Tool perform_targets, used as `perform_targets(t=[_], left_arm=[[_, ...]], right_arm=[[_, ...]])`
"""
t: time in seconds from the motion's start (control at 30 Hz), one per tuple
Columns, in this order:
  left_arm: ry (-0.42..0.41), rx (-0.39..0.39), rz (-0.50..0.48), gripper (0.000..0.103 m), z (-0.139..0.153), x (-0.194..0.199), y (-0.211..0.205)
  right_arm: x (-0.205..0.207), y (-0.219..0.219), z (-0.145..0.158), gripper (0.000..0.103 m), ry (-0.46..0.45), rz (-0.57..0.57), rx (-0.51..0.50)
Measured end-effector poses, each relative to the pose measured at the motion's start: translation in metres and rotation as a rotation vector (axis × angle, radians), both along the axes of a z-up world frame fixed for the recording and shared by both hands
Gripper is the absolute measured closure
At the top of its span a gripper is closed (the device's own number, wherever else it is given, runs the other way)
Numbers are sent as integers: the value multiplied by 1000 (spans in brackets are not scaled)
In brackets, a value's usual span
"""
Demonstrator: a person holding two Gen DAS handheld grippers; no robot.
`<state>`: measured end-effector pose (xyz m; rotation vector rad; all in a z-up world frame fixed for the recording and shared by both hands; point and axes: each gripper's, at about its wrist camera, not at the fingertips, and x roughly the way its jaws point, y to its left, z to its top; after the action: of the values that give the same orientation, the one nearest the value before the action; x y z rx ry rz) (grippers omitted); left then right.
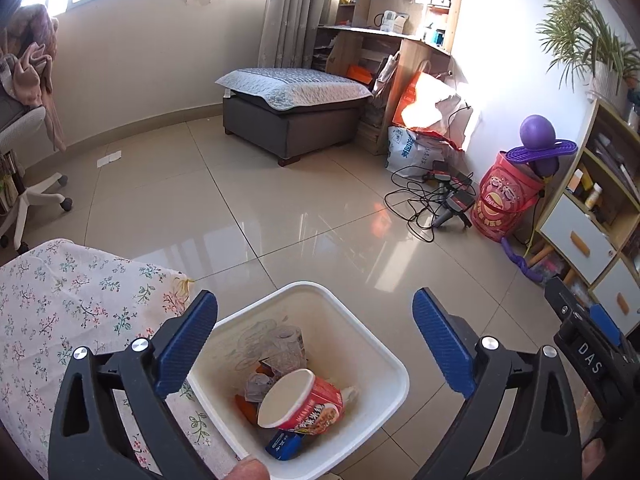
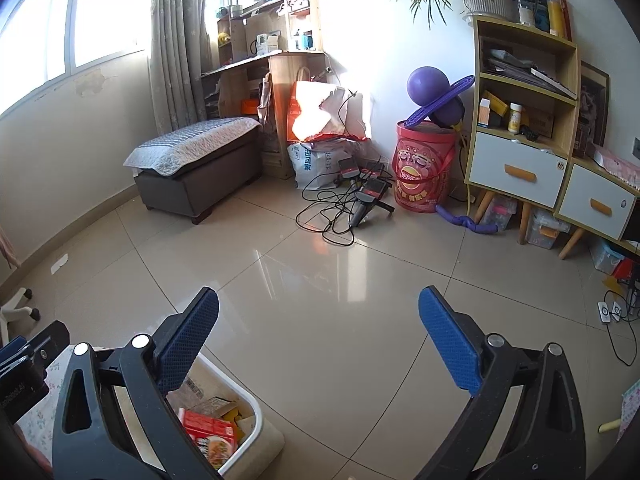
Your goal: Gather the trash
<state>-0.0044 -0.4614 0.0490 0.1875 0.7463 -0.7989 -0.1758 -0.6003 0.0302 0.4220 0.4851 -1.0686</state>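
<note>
A white bin stands on the glossy tiled floor beside a floral-clothed desk, holding a red noodle cup on its side, mouth pointing left. The left tool above it and the right tool both gape empty. By the far wall stands a red "Lay's" bucket.

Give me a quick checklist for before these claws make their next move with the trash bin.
1. Left claw open, holding nothing: ok.
2. Right claw open, holding nothing: ok.
3. White square plastic bin upright on the floor: ok.
4. Red paper noodle cup lying inside the bin: ok.
5. Room left in the bin for more trash: ok, it looks partly filled.
6. White paper scraps on the tiled floor collected: not ok.
</note>
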Motion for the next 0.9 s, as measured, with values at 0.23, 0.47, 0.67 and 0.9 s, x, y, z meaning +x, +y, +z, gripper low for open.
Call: perform_targets(t=[0.23,0.47,0.67,0.9], left_arm=[[-91,9,38,7,7,-11,18],[-225,67,107,7,15,-23,41],[-207,44,132,7,17,-22,74],[-210,40,166,6,16,-25,112]], right_arm=[[3,16,5,7,6,20,-32],[7,43,8,7,46,11,-76],[11,73,10,7,45,43,-124],[20,112,10,7,7,157,-154]])
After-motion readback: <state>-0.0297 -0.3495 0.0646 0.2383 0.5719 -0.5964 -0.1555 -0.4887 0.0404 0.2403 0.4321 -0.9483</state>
